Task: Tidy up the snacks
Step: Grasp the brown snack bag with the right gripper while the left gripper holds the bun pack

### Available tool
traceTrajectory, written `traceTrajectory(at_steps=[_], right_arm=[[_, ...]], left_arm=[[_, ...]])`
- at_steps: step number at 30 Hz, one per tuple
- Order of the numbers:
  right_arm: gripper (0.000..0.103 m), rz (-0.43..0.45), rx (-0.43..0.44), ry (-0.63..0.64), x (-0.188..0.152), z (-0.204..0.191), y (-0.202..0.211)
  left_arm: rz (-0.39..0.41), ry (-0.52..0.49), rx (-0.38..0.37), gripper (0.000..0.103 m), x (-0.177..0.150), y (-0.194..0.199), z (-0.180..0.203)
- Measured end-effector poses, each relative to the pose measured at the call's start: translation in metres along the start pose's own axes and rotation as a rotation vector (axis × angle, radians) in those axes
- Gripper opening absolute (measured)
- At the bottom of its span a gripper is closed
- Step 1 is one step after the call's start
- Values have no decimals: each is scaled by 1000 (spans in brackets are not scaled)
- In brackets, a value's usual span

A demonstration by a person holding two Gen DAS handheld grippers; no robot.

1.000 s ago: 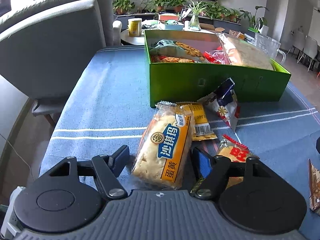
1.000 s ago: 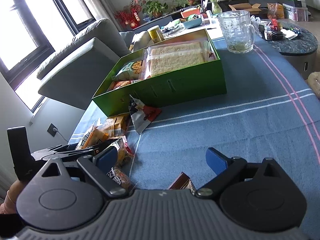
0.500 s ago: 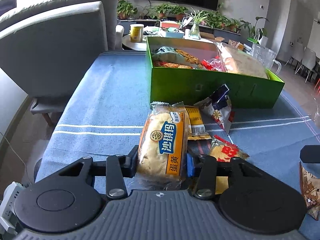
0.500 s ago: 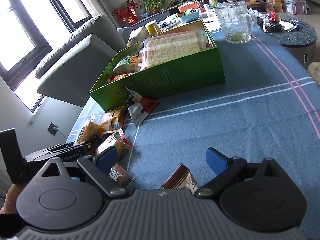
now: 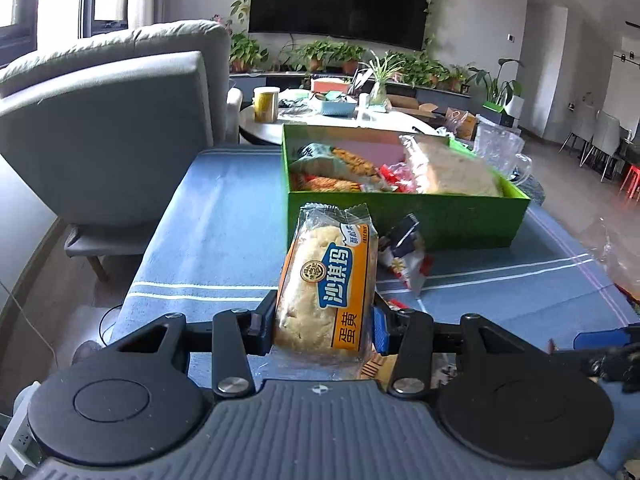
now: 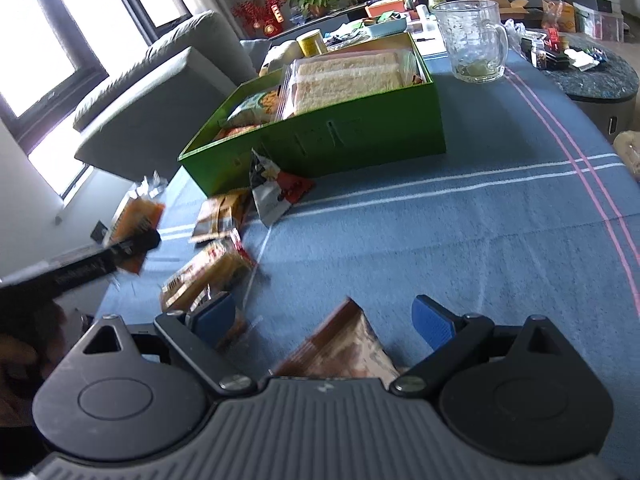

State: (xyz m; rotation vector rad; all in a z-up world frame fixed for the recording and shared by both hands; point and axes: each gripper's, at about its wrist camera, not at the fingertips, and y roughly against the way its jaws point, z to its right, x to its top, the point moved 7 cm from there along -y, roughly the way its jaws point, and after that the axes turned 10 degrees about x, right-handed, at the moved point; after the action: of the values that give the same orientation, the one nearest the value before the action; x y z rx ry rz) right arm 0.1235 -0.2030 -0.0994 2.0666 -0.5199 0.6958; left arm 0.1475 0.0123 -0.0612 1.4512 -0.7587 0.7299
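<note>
Non-task clutter: grey sofa (image 5: pixel 104 128) left of the surface (image 5: pixel 224 216), which wears a blue cloth with white stripes, plus pink stripes on the right-wrist side. Black TV (image 5: pixel 340 0) on the far wall, row of potted plants (image 5: pixel 332 54) below it. Round side table (image 5: pixel 320 120) behind carries a yellow can (image 5: pixel 266 104), a light-blue tray (image 5: pixel 336 106) and a glass vase with a spider plant (image 5: pixel 378 88). Glass mug (image 6: pixel 474 46) stands on the cloth just past the box's far corner. Dark round table (image 6: pixel 592 76) at right, loaded with small items. Windows (image 6: pixel 36 52) bright at left. White dining chairs (image 5: pixel 600 136) far right.
</note>
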Motion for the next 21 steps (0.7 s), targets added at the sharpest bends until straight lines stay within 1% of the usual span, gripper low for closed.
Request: traceTrajectory(at_steps=[3, 7, 12, 16, 18, 21], right_arm=[[72, -13, -1, 41, -8, 0, 5], [72, -37, 32, 97, -18, -3, 13], [72, -78, 36, 213, -33, -10, 15], [74, -107, 7, 283, -42, -13, 10], [74, -113, -16, 287, -44, -11, 5], [74, -94, -33, 266, -41, -8, 4]], left_arm=[[9, -4, -8, 42, 0, 8, 5], [16, -11, -15, 42, 0, 15, 11], [18, -29, -28, 42, -2, 19, 19], [15, -43, -37, 42, -5, 22, 24], [13, -47, -38, 42, -6, 21, 25], [9, -50, -39, 42, -7, 21, 27]])
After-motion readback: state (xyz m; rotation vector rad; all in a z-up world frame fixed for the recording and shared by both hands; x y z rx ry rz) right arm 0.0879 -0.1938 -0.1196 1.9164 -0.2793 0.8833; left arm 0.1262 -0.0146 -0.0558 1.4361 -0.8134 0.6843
